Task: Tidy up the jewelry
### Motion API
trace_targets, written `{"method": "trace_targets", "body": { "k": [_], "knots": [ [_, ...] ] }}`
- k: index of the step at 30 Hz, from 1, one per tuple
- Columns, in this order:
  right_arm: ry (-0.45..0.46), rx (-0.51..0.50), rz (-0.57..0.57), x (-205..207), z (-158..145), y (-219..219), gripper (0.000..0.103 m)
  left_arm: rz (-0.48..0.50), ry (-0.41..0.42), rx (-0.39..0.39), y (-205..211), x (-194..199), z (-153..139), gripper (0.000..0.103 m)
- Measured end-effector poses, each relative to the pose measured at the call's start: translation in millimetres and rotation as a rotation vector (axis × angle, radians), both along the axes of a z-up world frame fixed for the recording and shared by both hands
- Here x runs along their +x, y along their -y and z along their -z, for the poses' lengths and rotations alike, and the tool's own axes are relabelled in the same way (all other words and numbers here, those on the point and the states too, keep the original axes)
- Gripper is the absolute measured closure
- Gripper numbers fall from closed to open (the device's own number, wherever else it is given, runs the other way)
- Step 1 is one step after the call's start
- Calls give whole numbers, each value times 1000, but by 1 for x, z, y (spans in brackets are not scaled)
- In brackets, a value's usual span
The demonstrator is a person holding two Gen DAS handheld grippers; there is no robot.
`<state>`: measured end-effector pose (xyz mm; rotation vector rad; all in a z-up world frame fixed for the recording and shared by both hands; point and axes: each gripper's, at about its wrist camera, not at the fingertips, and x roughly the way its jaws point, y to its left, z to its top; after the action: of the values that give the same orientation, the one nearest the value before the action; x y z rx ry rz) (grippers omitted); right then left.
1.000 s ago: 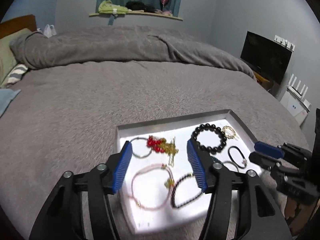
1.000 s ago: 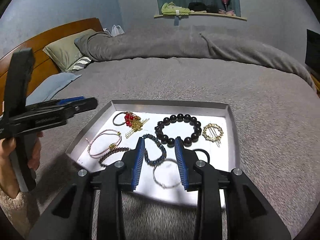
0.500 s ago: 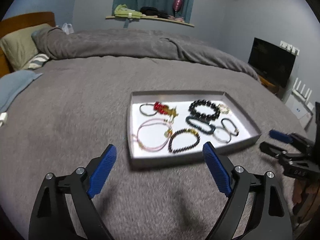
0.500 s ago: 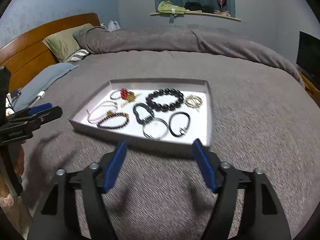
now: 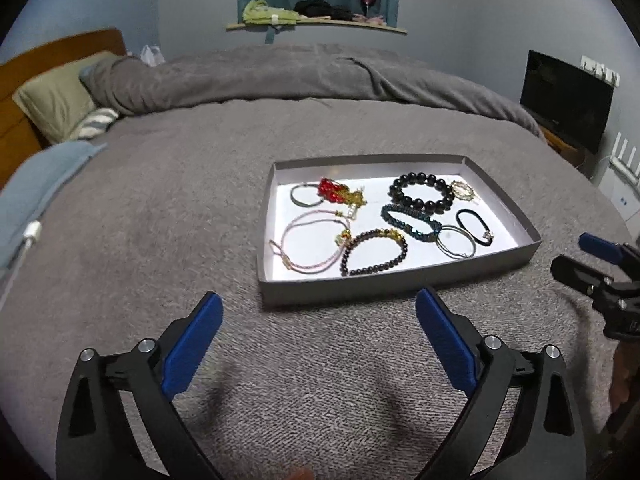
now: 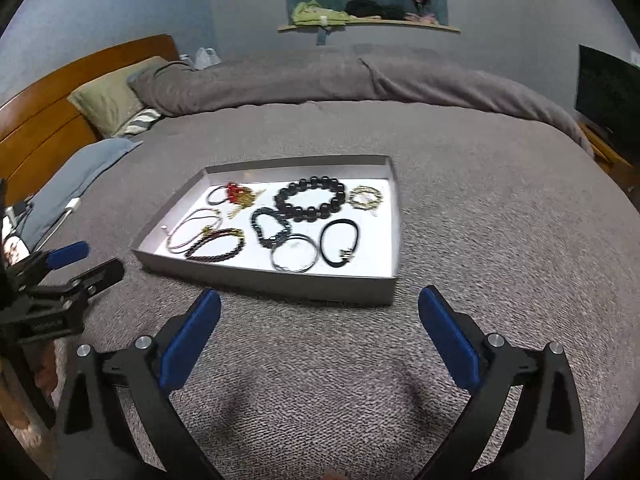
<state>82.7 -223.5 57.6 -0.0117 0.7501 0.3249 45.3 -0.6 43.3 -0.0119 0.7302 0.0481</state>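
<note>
A grey tray (image 5: 400,280) (image 6: 280,282) lies on the grey bed and holds several bracelets: a big black bead bracelet (image 5: 422,194) (image 6: 311,199), a pink cord bracelet (image 5: 312,242), a dark bead bracelet (image 5: 374,252), a teal one (image 5: 412,224), a red and gold piece (image 5: 340,194), thin rings and a black hair tie (image 6: 340,242). My left gripper (image 5: 318,320) is open and empty, just in front of the tray. My right gripper (image 6: 320,316) is open and empty, also in front of the tray.
The grey blanket (image 5: 160,240) covers the bed. Pillows (image 5: 60,96) and a wooden headboard (image 6: 40,120) are at the left. A TV (image 5: 564,96) stands at the right. A white cable (image 5: 28,236) lies on the blue sheet at the left.
Both grippers have drawn back from over the tray to the bed in front of it, and both have opened wide. The jewelry lies still in the tray.
</note>
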Motion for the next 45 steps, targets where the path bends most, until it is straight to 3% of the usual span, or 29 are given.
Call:
{"method": "trace_targets", "body": {
  "k": [5, 22, 45],
  "knots": [
    [-31, -28, 67, 5, 4, 0, 5, -14, 22, 26, 2, -3, -3, 5],
    [-2, -85, 31, 0, 11, -13, 5, -25, 35, 102, 15, -2, 5, 5],
    [-7, -92, 25, 0, 13, -16, 5, -12, 26, 92, 14, -2, 7, 5]
  ]
}}
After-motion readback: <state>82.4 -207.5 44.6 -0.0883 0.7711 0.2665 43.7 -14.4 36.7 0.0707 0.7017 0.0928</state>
